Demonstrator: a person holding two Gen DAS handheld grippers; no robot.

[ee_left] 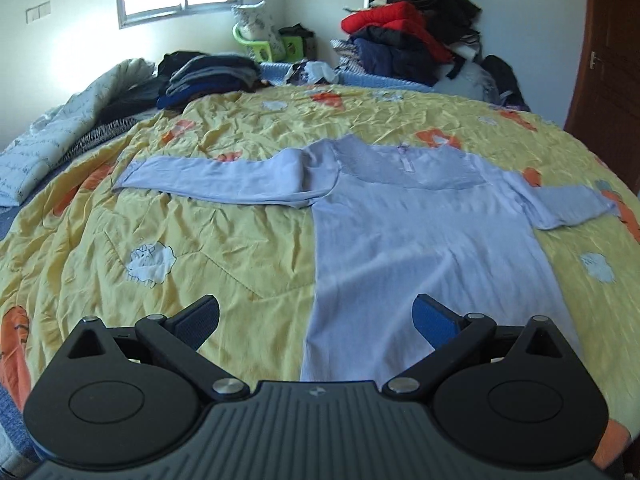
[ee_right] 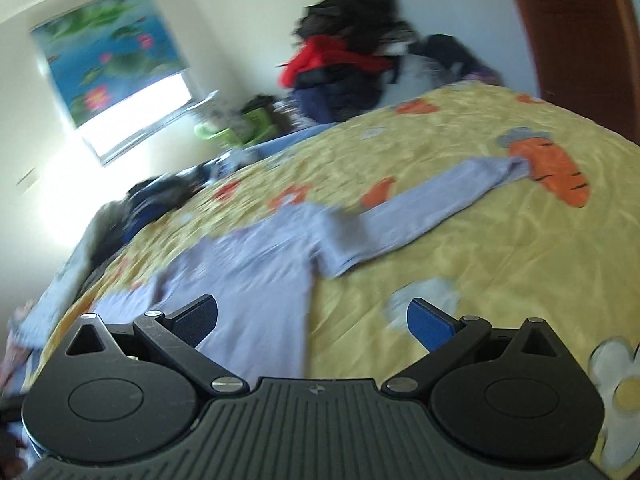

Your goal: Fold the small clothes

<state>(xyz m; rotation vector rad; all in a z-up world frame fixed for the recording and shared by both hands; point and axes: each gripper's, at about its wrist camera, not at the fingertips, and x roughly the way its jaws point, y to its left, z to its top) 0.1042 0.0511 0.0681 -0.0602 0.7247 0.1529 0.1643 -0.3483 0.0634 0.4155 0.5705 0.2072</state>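
Lilac top (ee_left: 404, 224) lies flat on the yellow quilt (ee_left: 224, 248). Left tool (ee_left: 316, 320) and right tool (ee_right: 312, 318): fingers apart, empty. Green basket (ee_left: 260, 46) contents unclear. Carrot print (ee_right: 560, 168) visible in right view only.

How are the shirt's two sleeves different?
The left sleeve lies long and nearly straight across the quilt, with a fold near the shoulder. In the left wrist view, the right sleeve looks shorter and slants down toward the quilt's edge. Its cuff reaches a carrot print; the left cuff lies on plain yellow. Both are pale lilac, flat and spread outward.
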